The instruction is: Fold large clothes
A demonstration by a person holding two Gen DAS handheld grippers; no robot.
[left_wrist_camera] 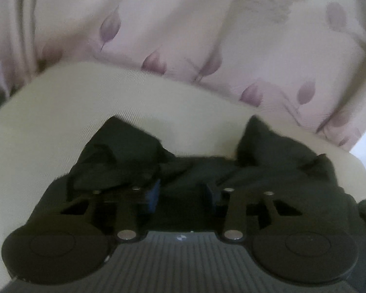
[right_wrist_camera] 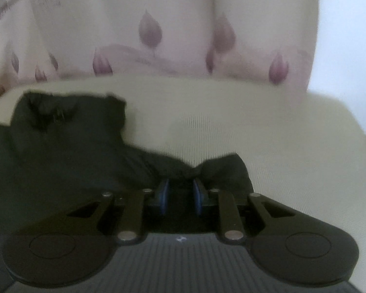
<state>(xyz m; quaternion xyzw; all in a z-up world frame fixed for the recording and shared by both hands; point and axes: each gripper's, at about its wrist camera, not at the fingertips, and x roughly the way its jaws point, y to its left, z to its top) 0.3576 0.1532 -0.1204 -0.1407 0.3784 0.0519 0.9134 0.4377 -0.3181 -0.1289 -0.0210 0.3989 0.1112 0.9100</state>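
Gripping unlabelled black garment (right_wrist_camera: 61, 146), right tool (right_wrist_camera: 180, 183)

the left gripper (left_wrist_camera: 181, 191) points down at a black garment (left_wrist_camera: 124, 156) lying on a cream surface (left_wrist_camera: 61, 112). its blue pads (left_wrist_camera: 151, 196) stand apart, with dark cloth lying between them; whether they press on it cannot be told. the garment rises in two bunched peaks, one past each finger, and spreads under the gripper toward the right edge. behind the cream surface hangs a pale pink curtain (left_wrist_camera: 183, 24) printed with purple leaves. the picture is slightly blurred.
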